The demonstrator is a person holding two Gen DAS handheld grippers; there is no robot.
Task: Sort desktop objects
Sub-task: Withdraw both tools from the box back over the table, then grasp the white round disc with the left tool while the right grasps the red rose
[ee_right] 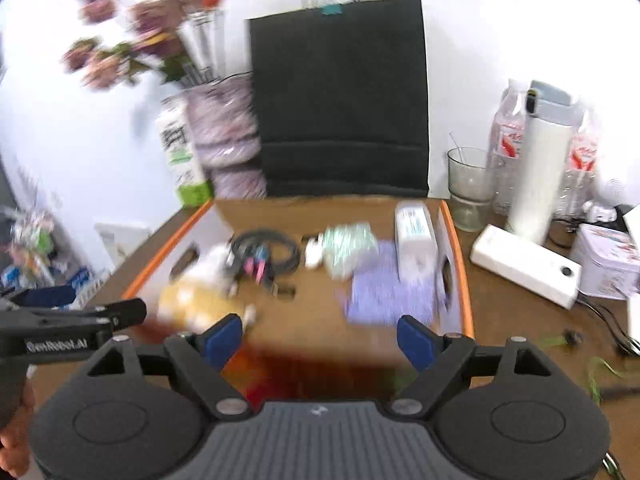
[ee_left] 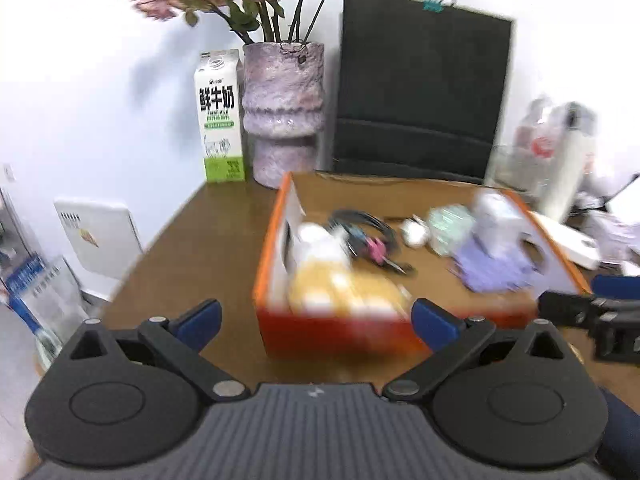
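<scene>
An orange-rimmed cardboard box [ee_left: 266, 256] [ee_right: 460, 240] sits on the brown desk. It holds a yellow and white packet [ee_left: 344, 284] [ee_right: 196, 304], a coiled black cable [ee_left: 364, 228] [ee_right: 268, 248], a green-white packet [ee_left: 448, 228] [ee_right: 348, 244], a purple cloth [ee_left: 492, 268] [ee_right: 384, 292] and a white box [ee_left: 496, 220] [ee_right: 414, 236]. My left gripper [ee_left: 316, 320] is open and empty before the box's near wall. My right gripper [ee_right: 320, 336] is open and empty above the near wall; it also shows in the left wrist view [ee_left: 592, 312]. Both views are motion-blurred.
A milk carton [ee_left: 220, 116] [ee_right: 182, 152], a purple vase with flowers [ee_left: 284, 112] [ee_right: 228, 136] and a black paper bag [ee_left: 420, 84] [ee_right: 340, 96] stand at the back. To the right are a glass [ee_right: 470, 188], a white bottle [ee_right: 540, 168], a white power bank [ee_right: 524, 266] and a tin [ee_right: 608, 260].
</scene>
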